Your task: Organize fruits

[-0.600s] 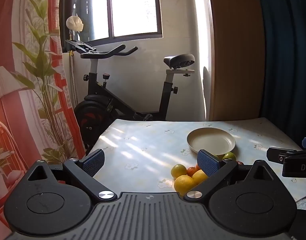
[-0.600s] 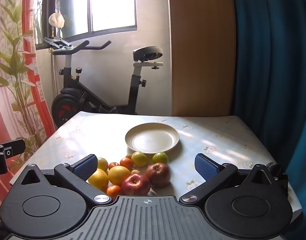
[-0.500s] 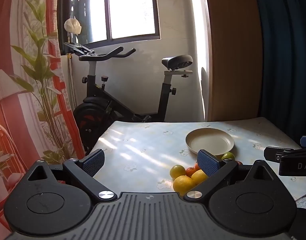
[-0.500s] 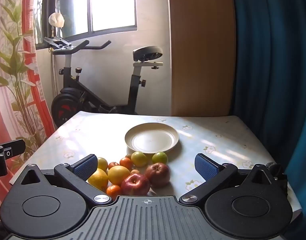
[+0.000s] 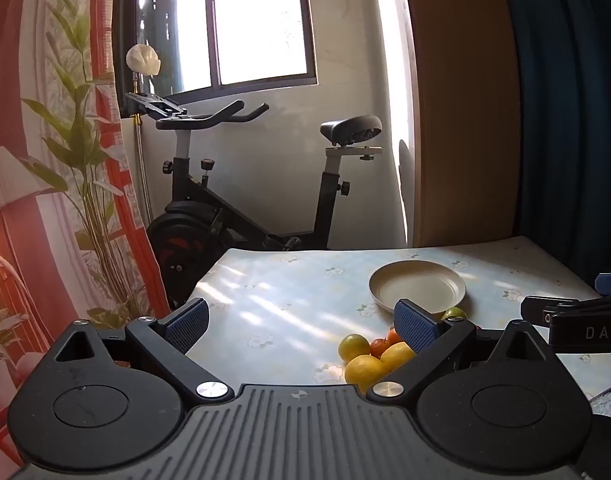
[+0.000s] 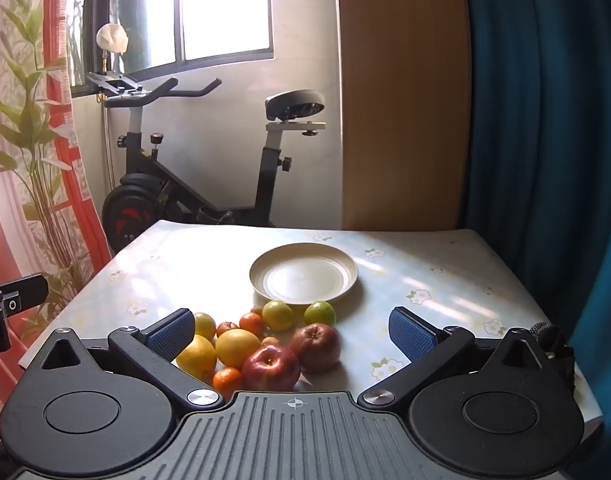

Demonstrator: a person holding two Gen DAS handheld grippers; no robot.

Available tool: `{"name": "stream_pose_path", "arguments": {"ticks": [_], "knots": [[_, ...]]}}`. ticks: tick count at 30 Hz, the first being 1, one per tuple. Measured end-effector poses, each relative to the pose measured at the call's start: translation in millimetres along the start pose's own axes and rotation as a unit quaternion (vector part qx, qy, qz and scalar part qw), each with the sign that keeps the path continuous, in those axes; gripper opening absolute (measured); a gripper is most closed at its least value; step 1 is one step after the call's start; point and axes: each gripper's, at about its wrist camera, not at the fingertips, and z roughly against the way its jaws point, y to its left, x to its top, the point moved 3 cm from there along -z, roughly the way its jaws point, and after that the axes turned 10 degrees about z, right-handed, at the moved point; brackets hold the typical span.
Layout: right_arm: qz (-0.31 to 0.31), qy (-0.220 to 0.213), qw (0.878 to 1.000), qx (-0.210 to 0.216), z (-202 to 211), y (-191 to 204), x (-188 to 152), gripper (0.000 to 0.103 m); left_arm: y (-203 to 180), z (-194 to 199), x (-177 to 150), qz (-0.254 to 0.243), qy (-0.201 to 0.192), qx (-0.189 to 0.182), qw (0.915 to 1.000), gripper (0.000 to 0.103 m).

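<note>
Your left gripper [image 5: 301,322] hangs over the near left part of the tabletop [image 5: 289,292], its blue pads spread wide with nothing between them; from there the fruit pile [image 5: 375,354] sits at about 2 o'clock, partly hidden behind the right-hand finger [image 5: 415,326], and the cream plate [image 5: 417,286] lies beyond it at about 1 o'clock. In the right wrist view, your right gripper [image 6: 291,332] is likewise fully open and holding nothing, and the fruit pile lies just ahead of it, between the two fingers and crowded toward the left one. Going left to right across that pile: a small yellow citrus [image 6: 204,325] touches the left pad at 11 o'clock, a large lemon [image 6: 196,356] sits beneath it, then a yellow orange [image 6: 237,348] with a small tangerine [image 6: 227,382] in front, two small orange fruits [image 6: 252,323] behind, a red apple [image 6: 270,367] right at 12 o'clock nearest you, a darker red apple [image 6: 316,347] touching it on the right, and two greenish limes [image 6: 319,313] at the far edge, just beside the plate's rim. The plate has nothing on it and sits at 12 o'clock, past the fruit. An exercise bike [image 6: 193,184] stands behind the tabletop at 11 o'clock.
</note>
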Motion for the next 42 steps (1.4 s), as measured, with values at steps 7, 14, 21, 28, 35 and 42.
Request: {"name": "stream_pose_path", "arguments": {"ticks": [7, 14, 21, 28, 35, 42], "knots": [[-0.003, 0.002, 1.0, 0.003, 0.8, -1.3, -0.1, 0.103, 1.3, -2.0, 0.7, 0.001, 0.002, -0.001, 1.0, 0.1], [-0.004, 0.002, 1.0, 0.003, 1.3, -1.3, 0.3, 0.103, 0.8, -0.6, 0.5, -0.001, -0.002, -0.004, 1.0, 0.1], [-0.003, 0.002, 1.0, 0.002, 1.0, -2.1, 1.1, 0.103, 0.3, -0.6, -0.9, 0.003, -0.002, -0.003, 1.0, 0.1], [-0.003, 0.001, 1.0, 0.001, 1.3, -1.7, 0.9, 0.103, -1.2, -0.1, -2.1, 0.004, 0.0, -0.009, 1.0, 0.1], [-0.003, 0.001, 1.0, 0.001, 1.2, -1.5, 0.8, 0.103, 0.3, -1.0, -1.0, 0.007, -0.001, -0.009, 0.9999, 0.1], [-0.002, 0.001, 1.0, 0.001, 1.4, -1.0, 0.6, 0.103, 0.6, -0.9, -0.9, 0.007, -0.001, -0.009, 0.9999, 0.1]]}}
